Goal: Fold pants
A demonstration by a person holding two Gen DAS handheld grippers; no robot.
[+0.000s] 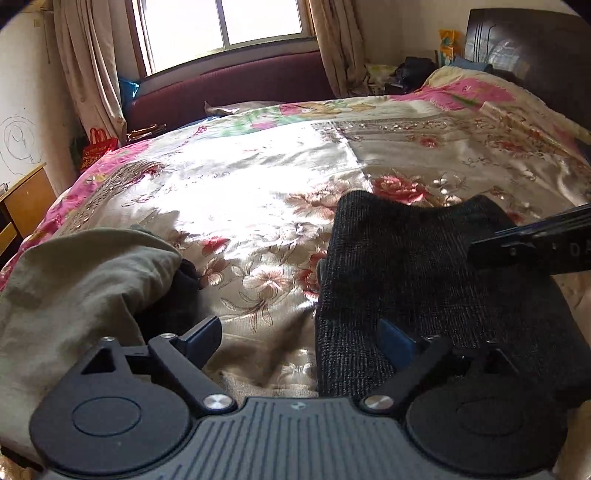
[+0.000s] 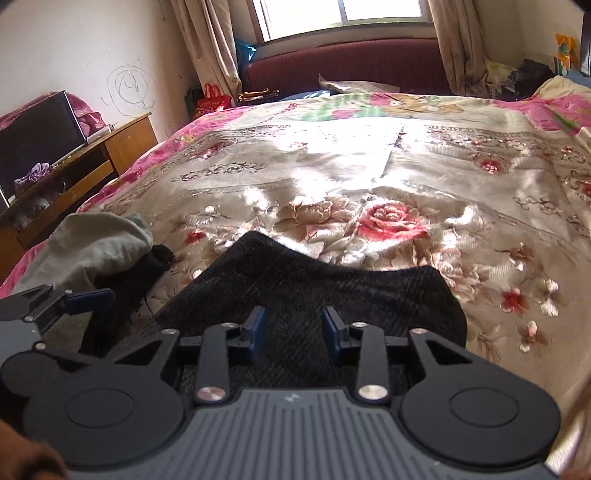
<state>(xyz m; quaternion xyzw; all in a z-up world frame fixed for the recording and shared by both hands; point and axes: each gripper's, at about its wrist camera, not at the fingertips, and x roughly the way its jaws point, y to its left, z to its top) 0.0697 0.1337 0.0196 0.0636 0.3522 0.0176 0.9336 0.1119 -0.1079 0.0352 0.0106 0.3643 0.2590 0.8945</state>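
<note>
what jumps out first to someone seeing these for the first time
The shiny floral bedspread fills both views, with a glaring sun patch near its middle. On its near edge lies a dark folded pair of pants, under the open right gripper and beside the open left gripper. A rumpled olive garment is heaped to the left.

On the bed (image 2: 424, 155) lie 2 garments: 1 pair of dark pants (image 2: 332, 288) and 1 pale green garment (image 2: 99, 243). 1 flowered cover (image 1: 258, 177) is spread over the bed. There are 2 grippers, the left gripper (image 1: 301, 341) and the right gripper (image 2: 293, 330), each with 2 blue-tipped fingers (image 2: 255, 328). The room has 1 window (image 1: 221, 26), 2 curtains (image 1: 92, 70), 1 red bag (image 2: 212, 99), 1 wooden bench (image 2: 92, 155) and 1 dark screen (image 2: 35, 129) standing on it.
</note>
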